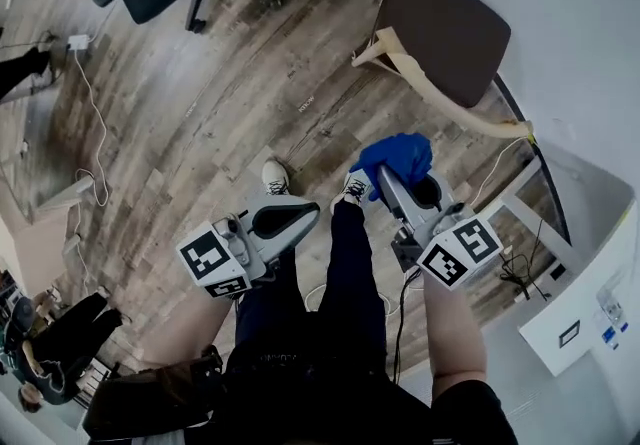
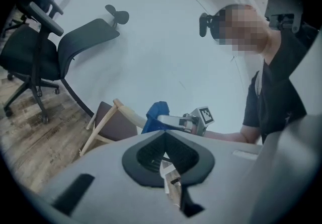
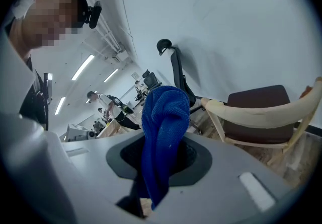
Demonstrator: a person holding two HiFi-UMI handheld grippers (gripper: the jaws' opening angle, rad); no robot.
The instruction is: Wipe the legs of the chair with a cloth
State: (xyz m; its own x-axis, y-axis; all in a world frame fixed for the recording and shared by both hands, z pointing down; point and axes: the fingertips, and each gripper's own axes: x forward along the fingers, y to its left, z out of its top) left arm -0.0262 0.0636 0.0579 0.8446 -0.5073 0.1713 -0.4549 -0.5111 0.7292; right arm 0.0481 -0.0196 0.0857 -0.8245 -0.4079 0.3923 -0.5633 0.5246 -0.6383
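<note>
The head view looks steeply down from above the person's legs onto the wooden floor (image 1: 200, 113), with the chair (image 1: 445, 28) at upper right. The left gripper view faces across the room, chair low and left of centre. The right gripper view sits nearer, chair at right. All three share the chair and the blue cloth (image 1: 400, 155).
</note>
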